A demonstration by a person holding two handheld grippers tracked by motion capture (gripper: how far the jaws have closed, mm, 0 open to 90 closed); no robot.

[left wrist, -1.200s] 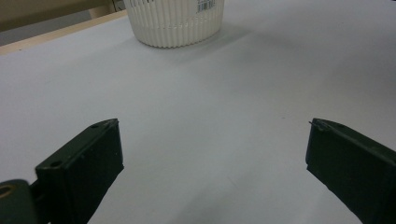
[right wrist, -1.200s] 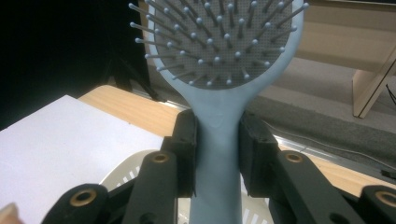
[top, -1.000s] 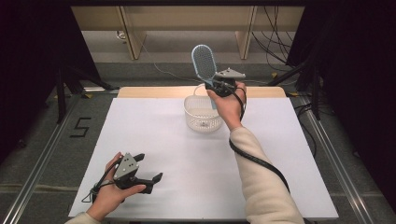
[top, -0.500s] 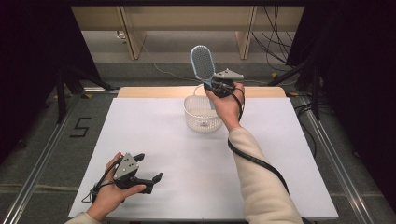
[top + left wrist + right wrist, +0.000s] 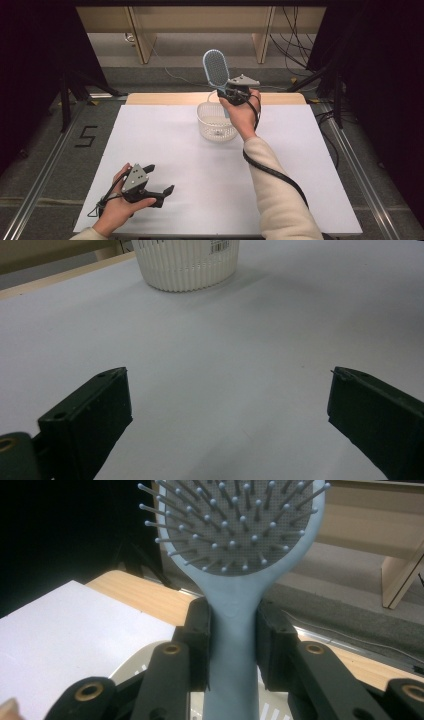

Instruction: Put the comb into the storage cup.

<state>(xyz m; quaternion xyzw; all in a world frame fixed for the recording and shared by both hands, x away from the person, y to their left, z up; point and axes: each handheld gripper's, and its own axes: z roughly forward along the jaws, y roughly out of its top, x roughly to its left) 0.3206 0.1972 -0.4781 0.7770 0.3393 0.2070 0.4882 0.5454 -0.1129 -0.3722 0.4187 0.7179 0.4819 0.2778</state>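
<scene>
A: The brush (image 5: 216, 70), pale blue, stands nearly upright in the air above the basket (image 5: 216, 121). Its long axis runs from the handle below to the oval head on top, and the head tips slightly toward the table's left. The bristle face is turned toward the person.

B: How would it handle?

A: By the look of it: light, stiff moulded plastic, rather smooth. The narrow neck just under the head is the natural place to hold it, since the bristles give no purchase. The right tongs (image 5: 232, 647) are clamped on exactly that neck, one pad on each side of it.

B: And the handle end?

A: It points down toward the basket; I cannot tell whether it reaches inside.

B: The basket itself?

A: White, ribbed, round, toward the far edge of the table (image 5: 170, 150).

B: The other hand?

A: The left tongs (image 5: 159, 181) rest near the front left corner, jaws wide apart with nothing between them, well away from the basket.
</scene>
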